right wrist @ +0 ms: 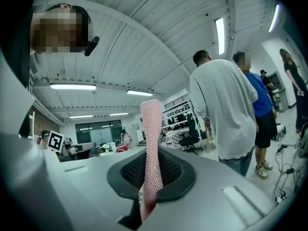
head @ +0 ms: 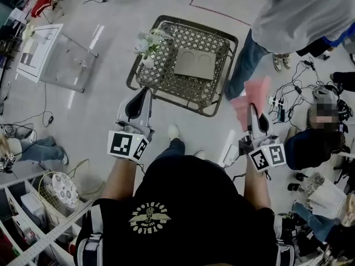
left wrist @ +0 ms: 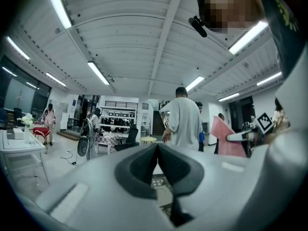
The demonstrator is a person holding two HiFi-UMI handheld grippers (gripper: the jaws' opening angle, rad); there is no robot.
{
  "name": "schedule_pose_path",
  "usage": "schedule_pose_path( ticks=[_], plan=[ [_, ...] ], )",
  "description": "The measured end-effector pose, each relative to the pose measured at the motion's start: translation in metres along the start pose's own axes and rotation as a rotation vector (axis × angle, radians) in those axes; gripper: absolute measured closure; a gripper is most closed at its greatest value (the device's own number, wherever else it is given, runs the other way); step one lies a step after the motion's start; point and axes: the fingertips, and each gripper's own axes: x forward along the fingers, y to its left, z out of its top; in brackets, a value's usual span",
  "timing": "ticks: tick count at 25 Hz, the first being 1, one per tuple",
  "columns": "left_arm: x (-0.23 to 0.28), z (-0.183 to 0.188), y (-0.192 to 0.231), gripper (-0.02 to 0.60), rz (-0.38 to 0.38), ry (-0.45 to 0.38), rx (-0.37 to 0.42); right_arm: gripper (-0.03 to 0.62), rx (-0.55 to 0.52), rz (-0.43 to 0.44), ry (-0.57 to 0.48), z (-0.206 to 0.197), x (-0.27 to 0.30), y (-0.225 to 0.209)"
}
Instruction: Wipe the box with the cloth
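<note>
Here, box inside wire basket.

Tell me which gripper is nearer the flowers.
Left. The left gripper is just short of the flowers, by the table's left side; the right gripper, holding the cloth, is off beyond the table's right side.

Cloth: pink fabric in an open waffle knit, rough and matt.
Right gripper: shell of smooth pale grey plastic with a low sheen. Its pads are dark, matt and finely ribbed, rubber-like.
Left gripper: same smooth pale shell, dark matt lining.
Box: grey-beige, matt, paperboard in look.
Table: dark olive-brown openwork lattice; metal or wicker cannot be determined.
Floor: pale, smooth, glossy, carrying reflections.
</note>
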Motion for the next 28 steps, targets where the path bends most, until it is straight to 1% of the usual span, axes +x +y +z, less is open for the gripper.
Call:
schedule_pose_path(
  ticks=[8,12,17,21,28],
  plan=[
    [0.032,-0.004,0.046,0.581,-0.022,0.004,-0.022,0.577,0.014,-0.032,0.006,0.003,0.048,0.005],
    [0.045,-0.005,0.063,0.581,-0.044,0.002,-0.039,0.577,0.008,-0.049,-0.001,0.007,0.069,0.011],
    [0.058,-0.004,0.084,0.581,-0.086,-0.012,-0.062,0.577,0.016,-0.077,-0.014,0.011,0.091,0.026],
    [0.067,-0.001,0.107,0.581,-0.095,-0.025,-0.068,0.577,0.002,-0.086,-0.021,0.017,0.110,0.041],
    [0.083,-0.016,0.121,0.581,-0.124,-0.012,-0.107,0.577,-0.018,-0.129,-0.030,0.022,0.112,0.044]
  ],
)
